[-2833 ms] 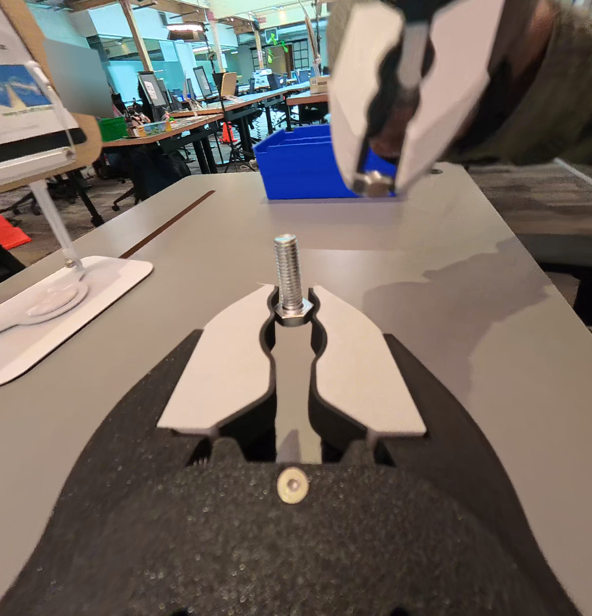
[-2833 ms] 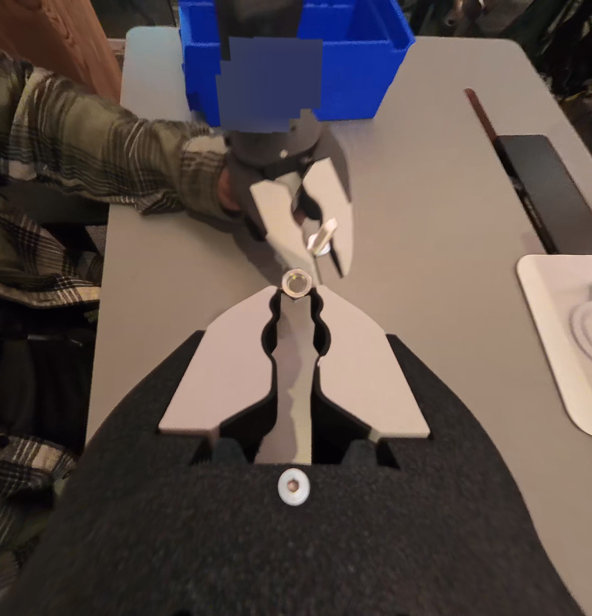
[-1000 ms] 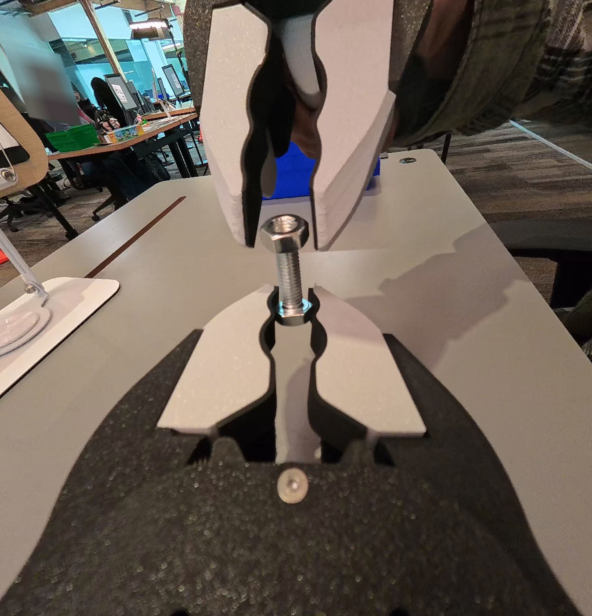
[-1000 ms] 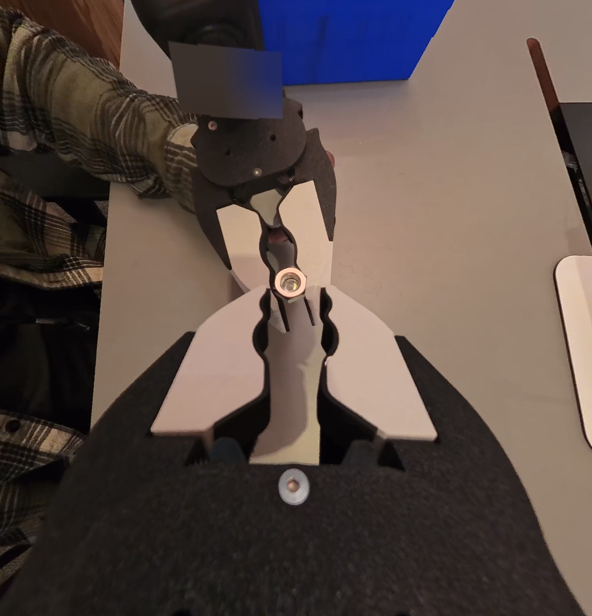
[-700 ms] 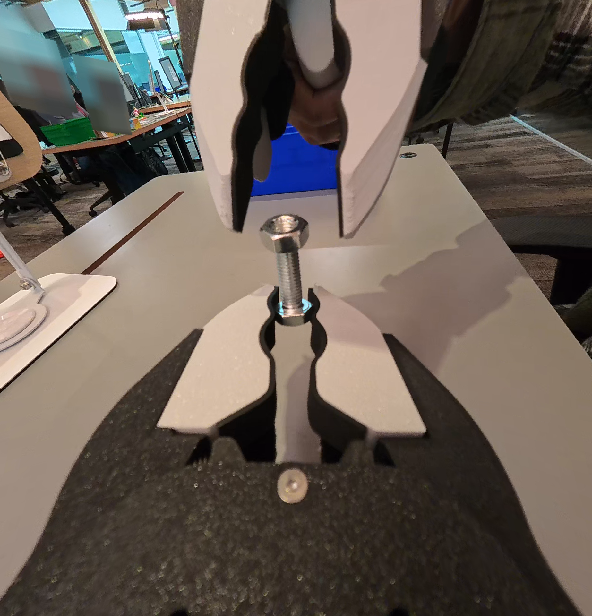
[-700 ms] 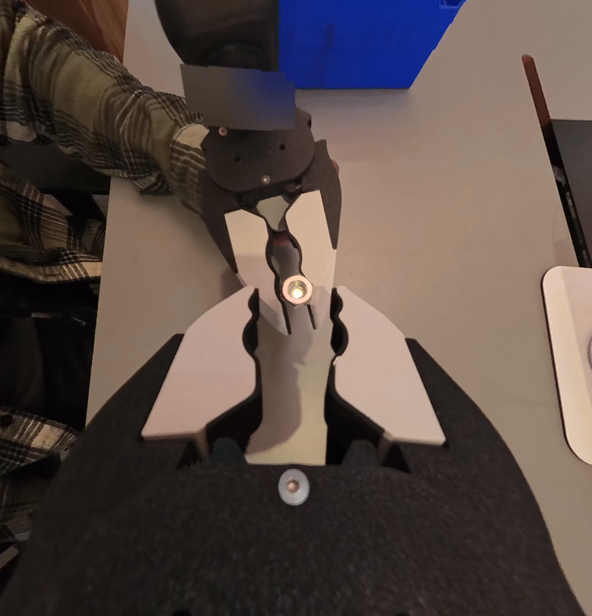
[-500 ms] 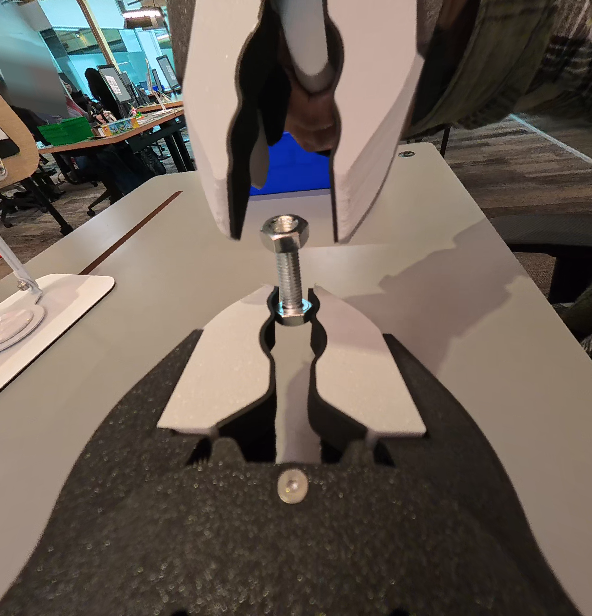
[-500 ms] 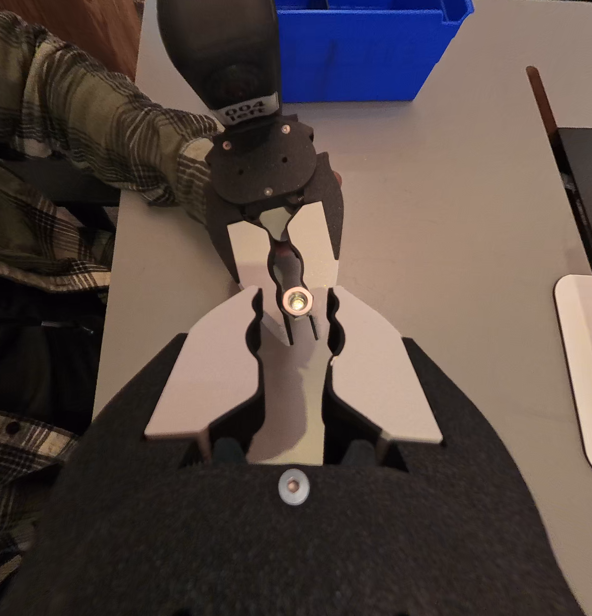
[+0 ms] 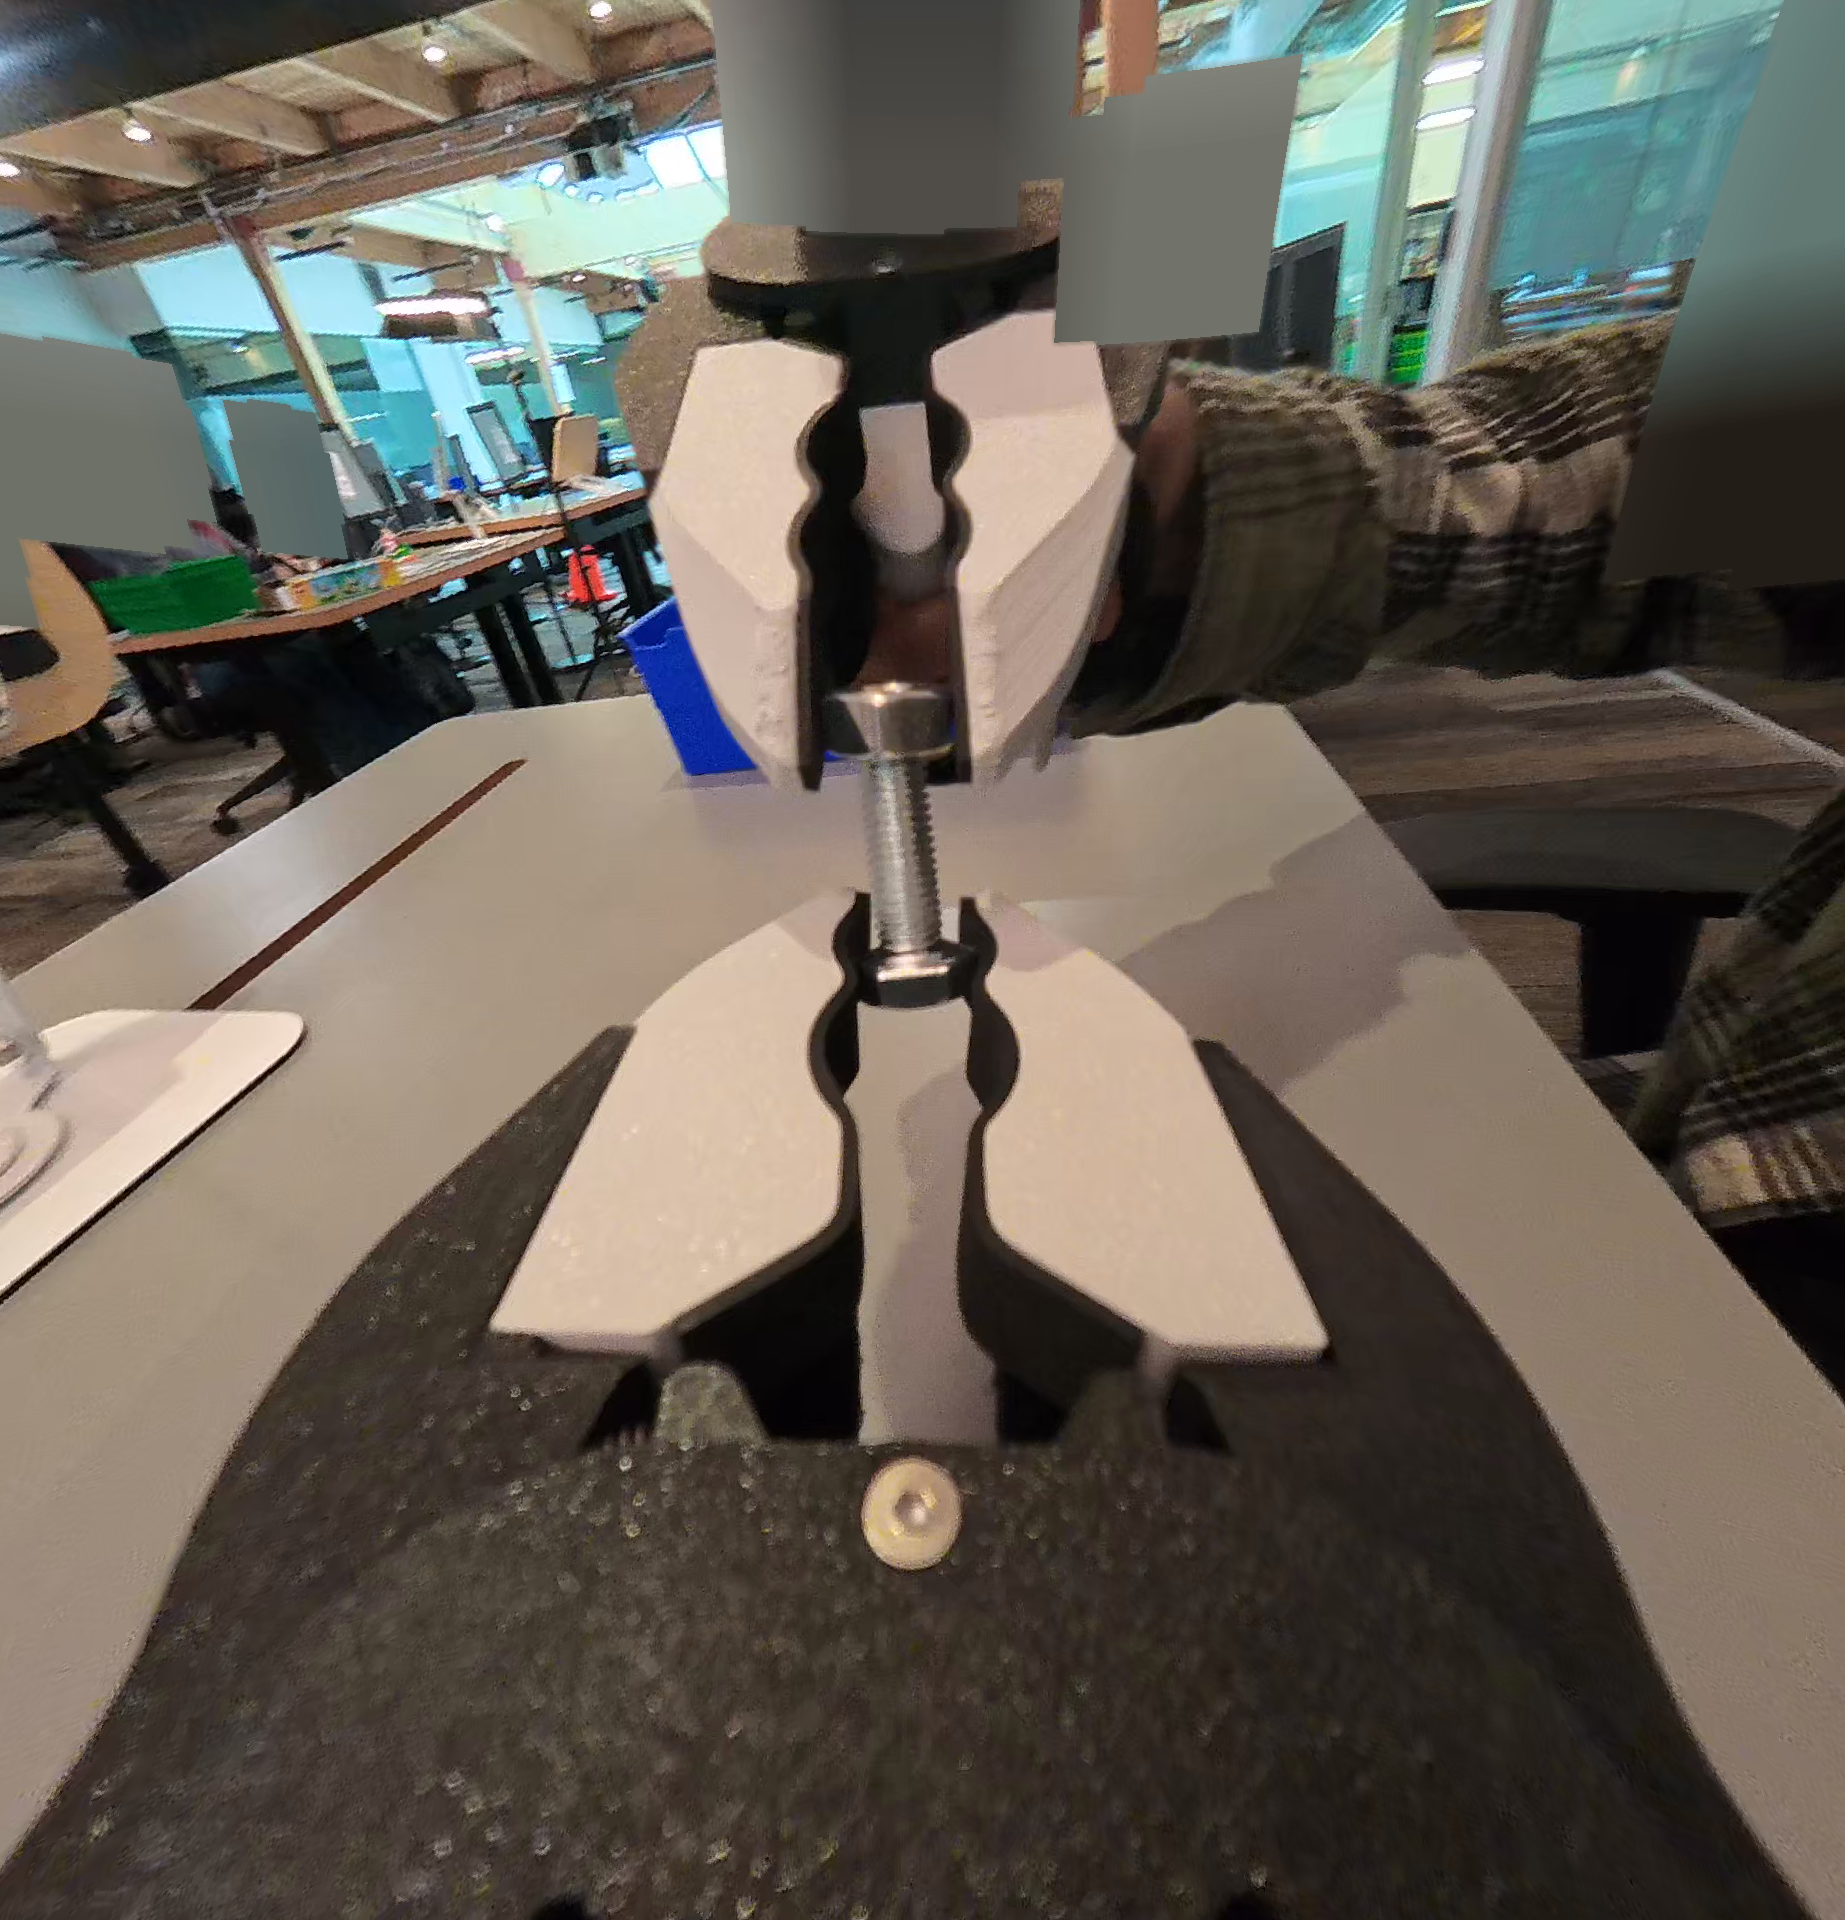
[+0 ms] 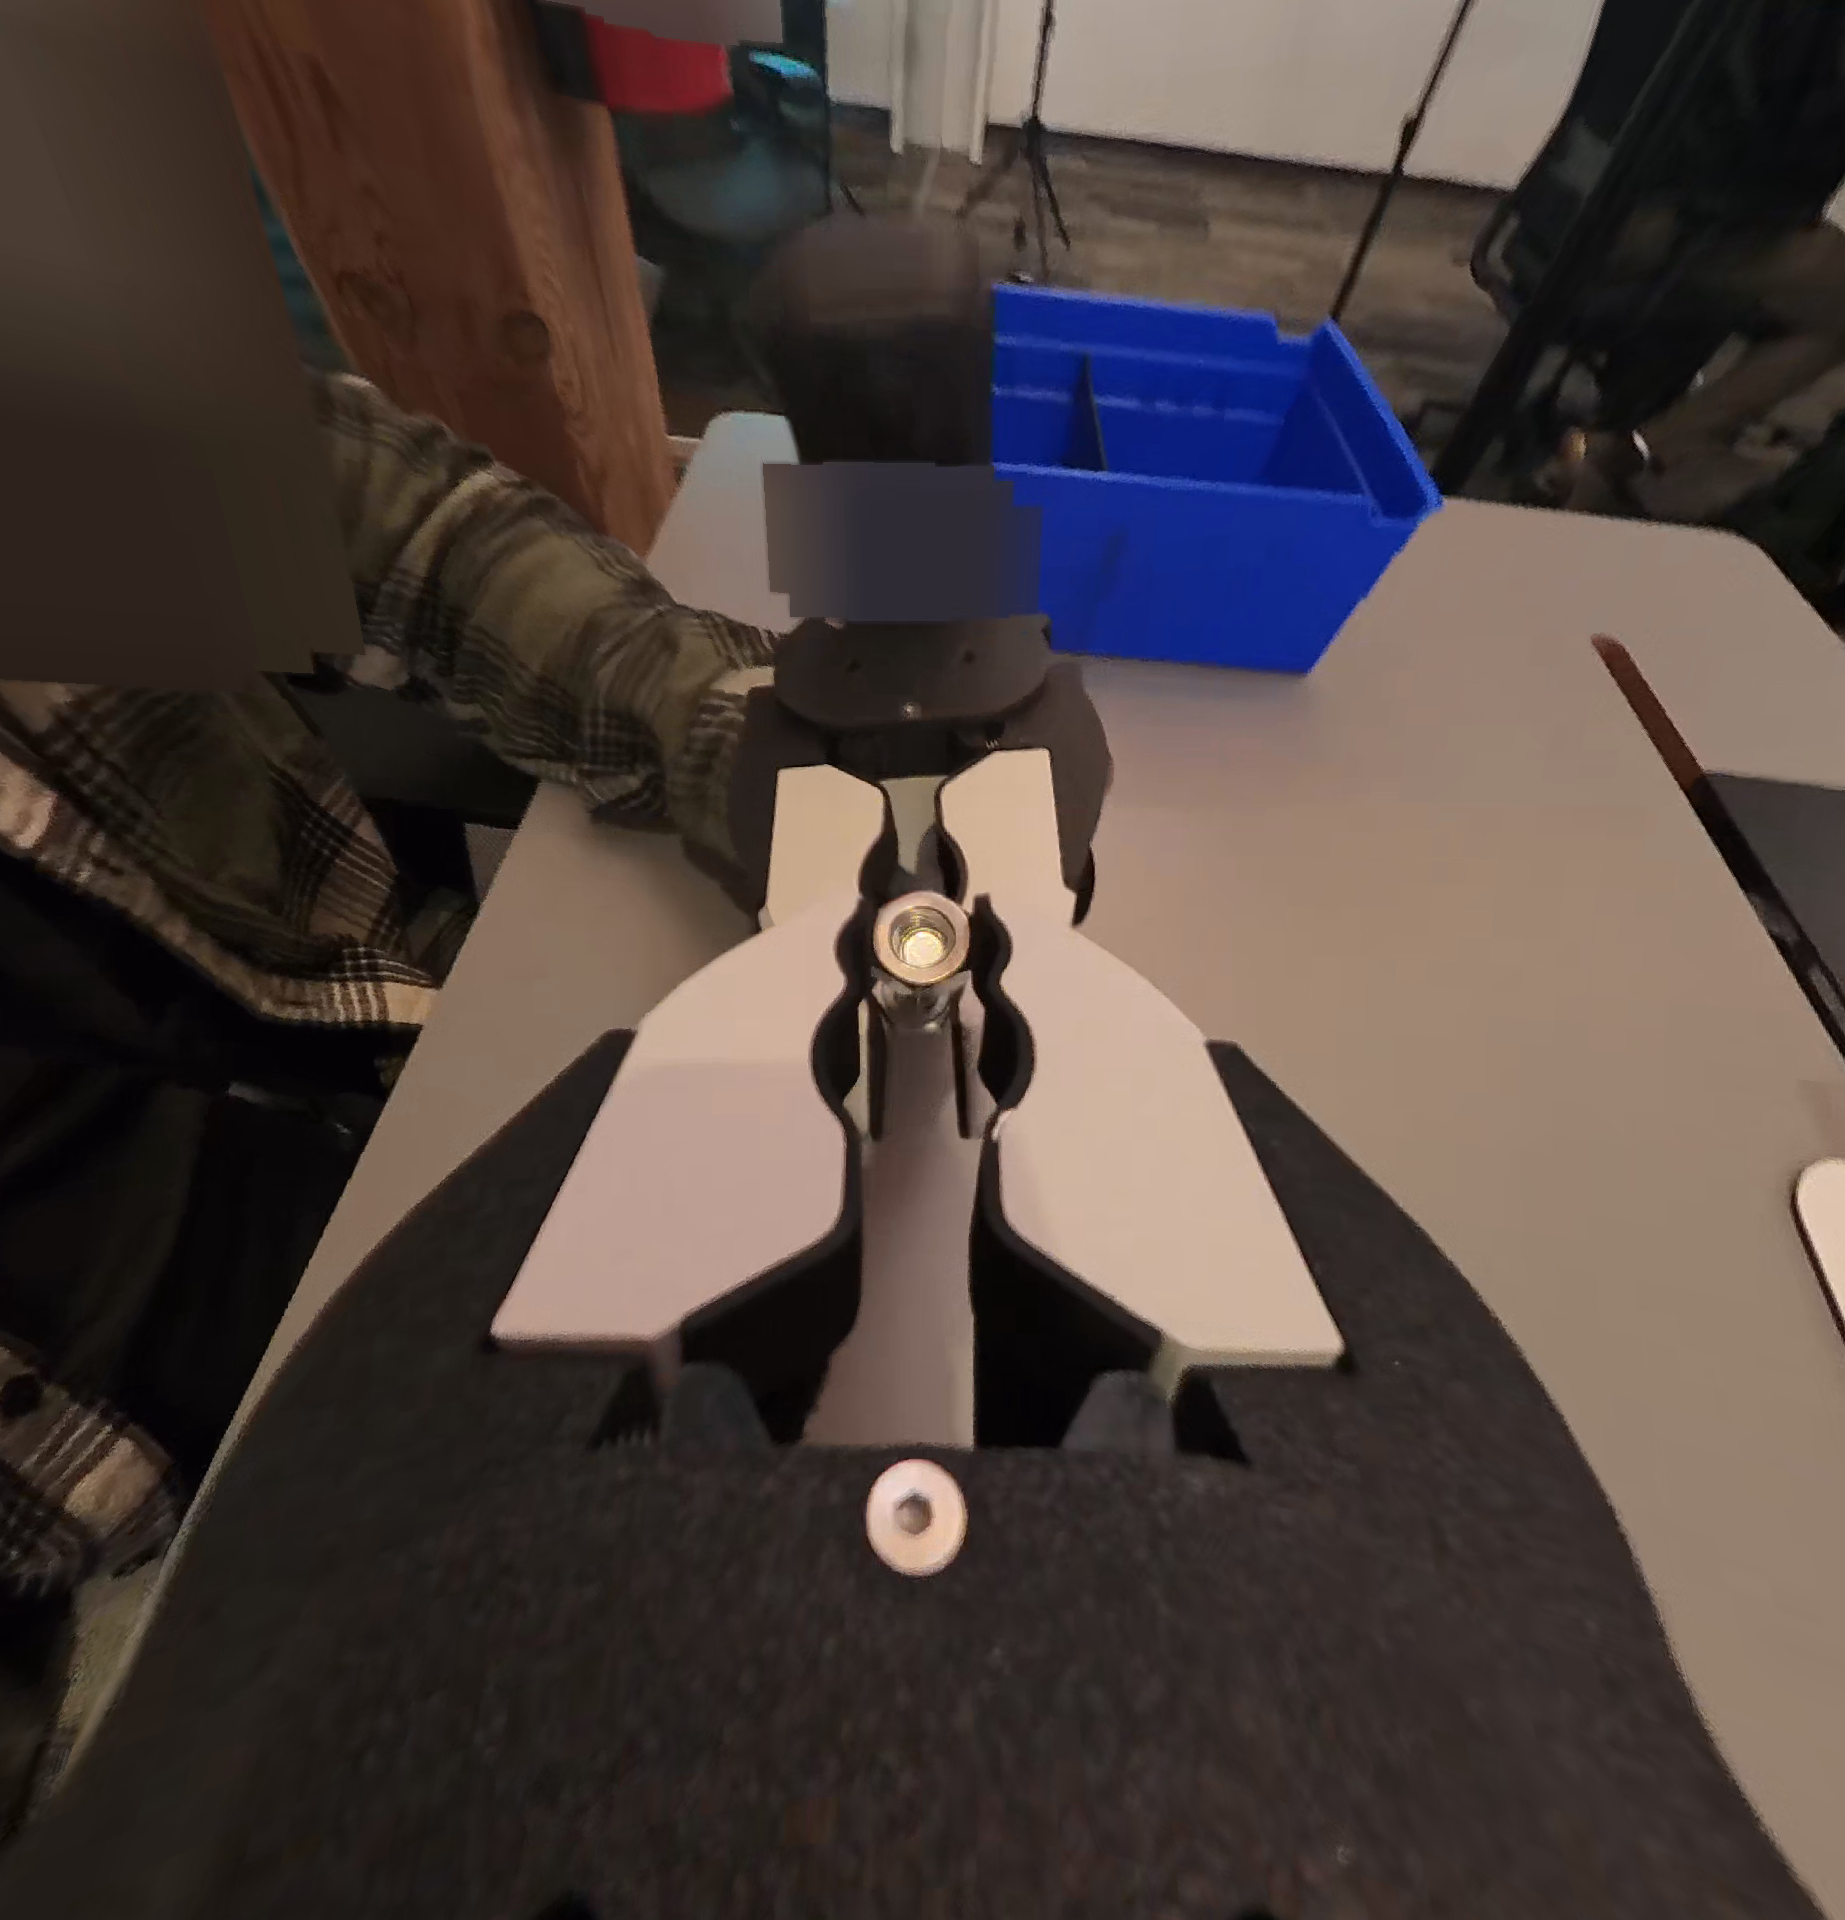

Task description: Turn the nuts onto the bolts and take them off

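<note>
- Steel bolt [image 9: 900, 862] stands upright above the grey table [image 9: 1261, 935], its head clamped between the left gripper [image 9: 907, 961] jaws so the shank cannot spin.
- Right gripper [image 9: 885, 743] hangs above, jaws closed around the nut [image 9: 885, 724] at the bolt's top end, likely to turn it.
- Blue bin [image 10: 1209, 520] sits well behind, clear of both.

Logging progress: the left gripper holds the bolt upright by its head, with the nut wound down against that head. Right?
No. The left gripper holds the bolt upright by its head, but the nut sits at the thread's top end; the left wrist view shows it.
</note>
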A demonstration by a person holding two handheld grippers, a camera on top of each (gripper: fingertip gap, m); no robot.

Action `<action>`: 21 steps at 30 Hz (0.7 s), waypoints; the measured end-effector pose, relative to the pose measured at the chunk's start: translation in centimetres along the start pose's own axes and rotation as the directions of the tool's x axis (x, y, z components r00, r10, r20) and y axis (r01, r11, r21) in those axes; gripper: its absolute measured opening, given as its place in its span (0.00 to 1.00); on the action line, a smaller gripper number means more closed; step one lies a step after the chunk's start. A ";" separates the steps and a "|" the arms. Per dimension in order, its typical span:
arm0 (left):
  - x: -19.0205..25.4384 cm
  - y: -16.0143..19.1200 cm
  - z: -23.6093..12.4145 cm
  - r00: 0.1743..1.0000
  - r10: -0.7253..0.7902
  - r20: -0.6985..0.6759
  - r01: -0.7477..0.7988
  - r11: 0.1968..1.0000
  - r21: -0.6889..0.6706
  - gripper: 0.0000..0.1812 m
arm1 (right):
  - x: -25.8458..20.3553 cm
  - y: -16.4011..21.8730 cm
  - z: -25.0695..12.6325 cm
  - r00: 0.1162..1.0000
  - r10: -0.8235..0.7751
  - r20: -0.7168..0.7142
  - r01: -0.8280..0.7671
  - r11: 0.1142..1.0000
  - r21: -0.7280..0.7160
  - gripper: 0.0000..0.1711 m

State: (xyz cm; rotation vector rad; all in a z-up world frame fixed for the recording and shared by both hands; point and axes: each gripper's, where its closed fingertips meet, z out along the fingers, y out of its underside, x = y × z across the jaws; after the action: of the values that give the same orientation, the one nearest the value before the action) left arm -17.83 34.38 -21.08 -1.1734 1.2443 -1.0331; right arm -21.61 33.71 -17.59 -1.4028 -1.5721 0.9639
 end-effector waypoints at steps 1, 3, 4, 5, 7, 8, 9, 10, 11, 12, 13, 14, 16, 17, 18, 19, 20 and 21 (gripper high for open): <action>0.3 -0.1 0.0 1.000 -0.002 -0.021 0.002 1.000 0.009 0.09 | -0.3 -0.2 0.0 1.000 -0.017 0.023 0.017 1.000 0.017 0.10; 0.9 -0.5 0.1 0.998 -0.009 -0.061 0.011 0.999 0.033 0.09 | -0.8 -0.6 0.0 0.996 -0.062 0.068 0.059 0.997 0.050 0.10; 1.2 -0.7 0.1 0.997 -0.015 -0.081 0.019 0.999 0.047 0.09 | -1.1 -0.7 0.0 0.992 -0.076 0.096 0.070 0.995 0.064 0.10; 1.5 -0.9 0.0 0.995 -0.021 -0.102 0.027 0.998 0.060 0.09 | -1.3 -0.9 -0.1 0.988 -0.084 0.130 0.075 0.994 0.076 0.10; 1.9 -1.1 0.0 0.991 -0.012 -0.130 0.021 0.998 0.064 0.09 | -1.9 -0.9 -0.1 0.974 -0.089 0.208 0.074 0.994 0.080 0.10; 2.2 -1.0 0.1 0.990 -0.002 -0.144 0.010 0.998 0.058 0.09 | -2.2 -0.9 -0.1 0.964 -0.101 0.247 0.083 0.993 0.084 0.10; 2.5 -1.0 0.1 0.988 0.006 -0.155 0.002 0.999 0.052 0.09 | -2.6 -0.9 -0.1 0.952 -0.117 0.283 0.095 0.991 0.089 0.10; 2.7 -1.0 0.2 0.986 0.012 -0.165 -0.004 0.999 0.049 0.09 | -2.8 -0.9 -0.1 0.940 -0.123 0.319 0.099 0.991 0.090 0.10; 2.9 -0.9 0.3 0.984 0.014 -0.175 -0.006 0.999 0.045 0.09 | -3.0 -0.8 -0.1 0.928 -0.117 0.354 0.093 0.992 0.085 0.10; 3.1 -0.9 0.4 0.983 0.012 -0.184 -0.004 0.999 0.043 0.09 | -3.1 -0.8 -0.1 0.916 -0.115 0.384 0.090 0.993 0.082 0.10; 3.2 -0.8 0.5 0.982 0.011 -0.190 -0.004 0.999 0.039 0.09 | -3.3 -0.6 -0.1 0.904 -0.123 0.409 0.098 0.992 0.081 0.10; 3.3 -0.6 0.5 0.981 0.012 -0.192 -0.007 1.000 0.029 0.09 | -3.3 -0.4 -0.1 0.894 -0.131 0.428 0.109 0.991 0.076 0.10; 3.2 0.0 0.8 0.983 -0.004 -0.185 0.002 1.000 -0.013 0.09 | -3.1 0.2 -0.1 0.888 -0.126 0.442 0.120 0.992 0.042 0.10; 3.0 0.4 0.9 0.984 -0.023 -0.178 0.017 0.999 -0.033 0.09 | -2.8 0.5 0.0 0.892 -0.127 0.434 0.128 0.991 0.026 0.10; 2.8 0.7 1.1 0.986 -0.039 -0.163 0.030 0.998 -0.056 0.09 | -2.5 0.9 0.0 0.901 -0.128 0.416 0.139 0.990 0.003 0.10; 2.4 1.1 1.2 0.989 -0.045 -0.142 0.034 0.996 -0.083 0.09 | -2.2 1.2 -0.1 0.908 -0.127 0.398 0.147 0.989 -0.022 0.10; 2.2 1.5 1.2 0.992 -0.044 -0.119 0.031 0.994 -0.108 0.09 | -2.0 1.5 -0.1 0.915 -0.124 0.383 0.151 0.988 -0.040 0.10; 2.0 1.7 1.3 0.994 -0.043 -0.100 0.030 0.991 -0.127 0.09 | -1.8 1.8 -0.2 0.921 -0.123 0.369 0.153 0.987 -0.053 0.10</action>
State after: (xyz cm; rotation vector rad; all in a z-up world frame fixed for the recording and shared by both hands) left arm -16.45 32.78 -23.11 -1.2565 1.3891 -1.0661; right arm -20.67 32.06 -19.29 -1.1921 -1.9759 1.1327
